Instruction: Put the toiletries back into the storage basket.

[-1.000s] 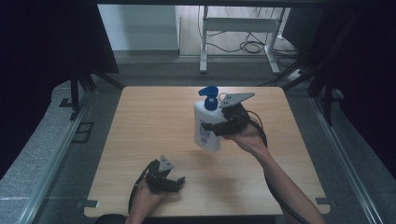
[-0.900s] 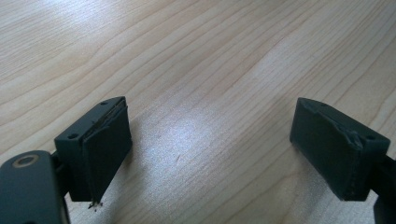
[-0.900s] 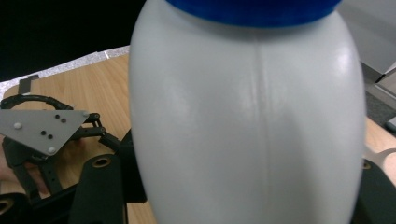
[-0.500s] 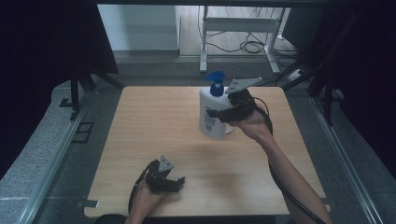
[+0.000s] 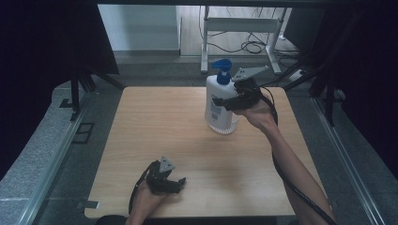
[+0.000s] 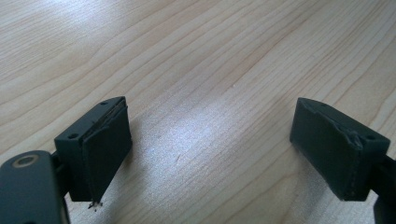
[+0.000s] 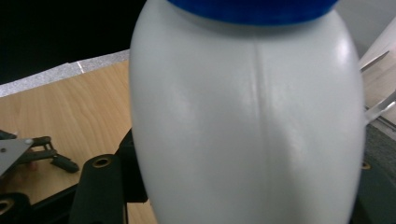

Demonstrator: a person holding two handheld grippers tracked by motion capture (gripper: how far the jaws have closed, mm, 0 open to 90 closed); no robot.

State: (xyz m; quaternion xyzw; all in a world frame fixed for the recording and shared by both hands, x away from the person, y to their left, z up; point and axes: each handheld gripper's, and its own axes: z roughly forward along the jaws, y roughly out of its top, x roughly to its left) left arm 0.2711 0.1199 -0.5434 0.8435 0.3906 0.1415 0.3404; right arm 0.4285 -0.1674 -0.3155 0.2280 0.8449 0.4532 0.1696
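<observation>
I had the right gripper (image 5: 224, 101) clamped on the white pump bottle (image 5: 217, 105) mid-body, upper center-right of frame; smooth plastic, prob slippery, top-heavy w/ blue pump. Left gripper (image 5: 174, 183) sat wide open, empty, lower left

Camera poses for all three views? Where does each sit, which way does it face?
High view: above the near edge, facing forward and down on the table; both forearms, left gripper, right gripper.
Left gripper view: on that gripper, facing bare tabletop between open jaws.
Right gripper view: on that gripper, facing the white bottle it clamps.
Shared: bottle, high and right gripper views.
</observation>
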